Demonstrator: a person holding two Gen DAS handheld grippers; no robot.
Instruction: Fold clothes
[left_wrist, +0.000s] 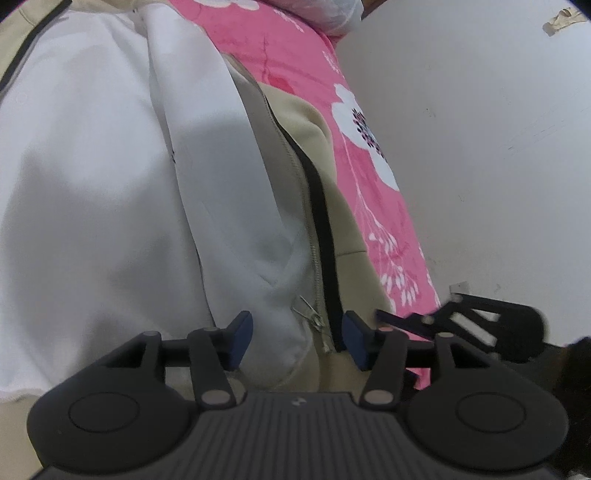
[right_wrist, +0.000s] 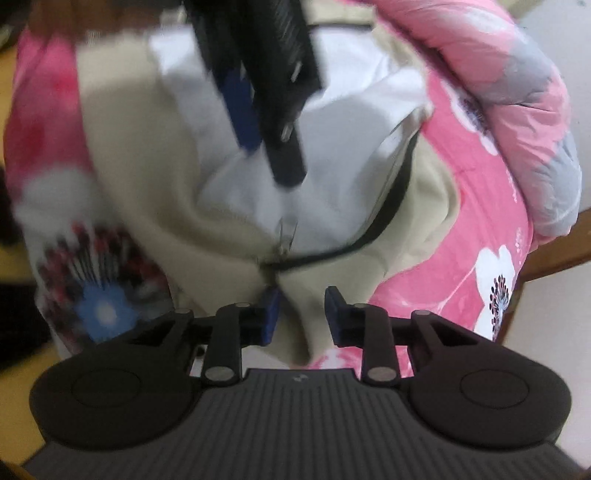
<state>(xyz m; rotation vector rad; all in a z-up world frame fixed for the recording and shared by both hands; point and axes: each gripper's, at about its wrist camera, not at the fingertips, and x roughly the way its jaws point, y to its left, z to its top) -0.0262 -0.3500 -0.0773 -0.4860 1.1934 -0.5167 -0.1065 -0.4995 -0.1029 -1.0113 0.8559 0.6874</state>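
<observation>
Near us, both the left hand-held gripper (left_wrist: 297, 341) and the right hand-held gripper (right_wrist: 301, 317) gape empty around the zip end of a beige jacket (left_wrist: 295, 122) lying unzipped, white lining up, on the pink bedspread (left_wrist: 295, 48). We judge it spread rather than folded, so folding remains. Farther off, sleeves and collar are cut off, and motion blur smears the right view.

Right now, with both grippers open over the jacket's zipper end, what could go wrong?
The left gripper straddles the zipper pull, so closing could pinch metal rather than the jacket. The right gripper sits very close, so the two might collide. The jacket's white lining lies bunched and may crease.
</observation>
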